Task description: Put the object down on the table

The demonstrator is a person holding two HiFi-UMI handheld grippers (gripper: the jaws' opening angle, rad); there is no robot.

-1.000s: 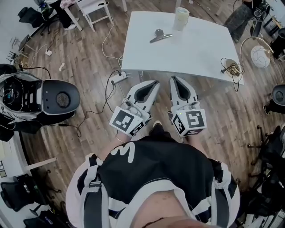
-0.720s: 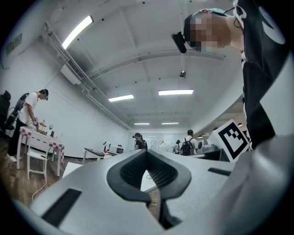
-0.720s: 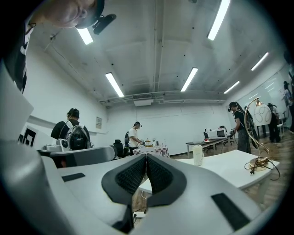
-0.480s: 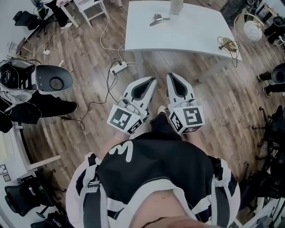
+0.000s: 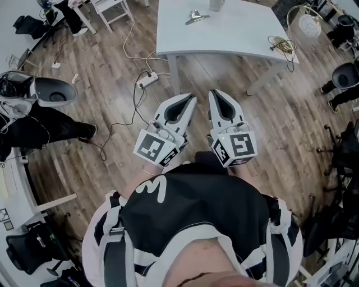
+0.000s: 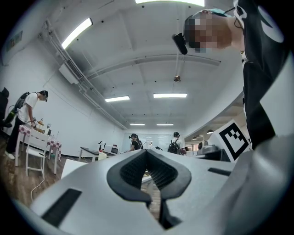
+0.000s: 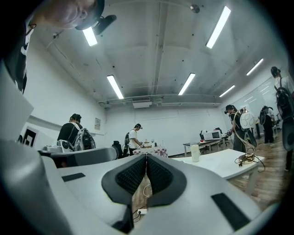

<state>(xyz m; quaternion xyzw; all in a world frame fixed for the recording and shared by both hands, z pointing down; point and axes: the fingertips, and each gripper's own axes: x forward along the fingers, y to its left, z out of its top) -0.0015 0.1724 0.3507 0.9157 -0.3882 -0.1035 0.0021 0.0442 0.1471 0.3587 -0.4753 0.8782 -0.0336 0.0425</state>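
In the head view, the left tongs [image 5: 189, 100] and the right tongs [image 5: 215, 95] are held side by side over the wooden floor [image 5: 101, 67], in front of a black-and-white top, both pointed toward a white desk [image 5: 235, 39] at the upper edge. Both pairs are seen drawn together, and nothing is carried in either. The object [image 5: 194, 16], a silvery clip-like piece, is found lying on the desk near its far left part, well apart from both tongs. A cup [image 5: 216, 4] is cut off by the frame edge just beside it, and a cable coil [image 5: 280, 44] is set at the desk's right edge. A power strip [image 5: 147, 82] with its white lead is seen on the floor left of the desk leg. In the left gripper view, the left tongs [image 6: 147, 153] are shown closed, their dark ribbed pads met at the tips with nothing between them; a marker cube [image 6: 234, 140] of the other tongs is seen at the right, and a corner of the desk [image 6: 69, 166] at the left. In the right gripper view, the right tongs [image 7: 146, 158] are likewise closed on nothing, and the desk [image 7: 220, 164] is seen beyond them to the right, with the cup [image 7: 195, 153] and the cable coil [image 7: 248, 159] upon it.
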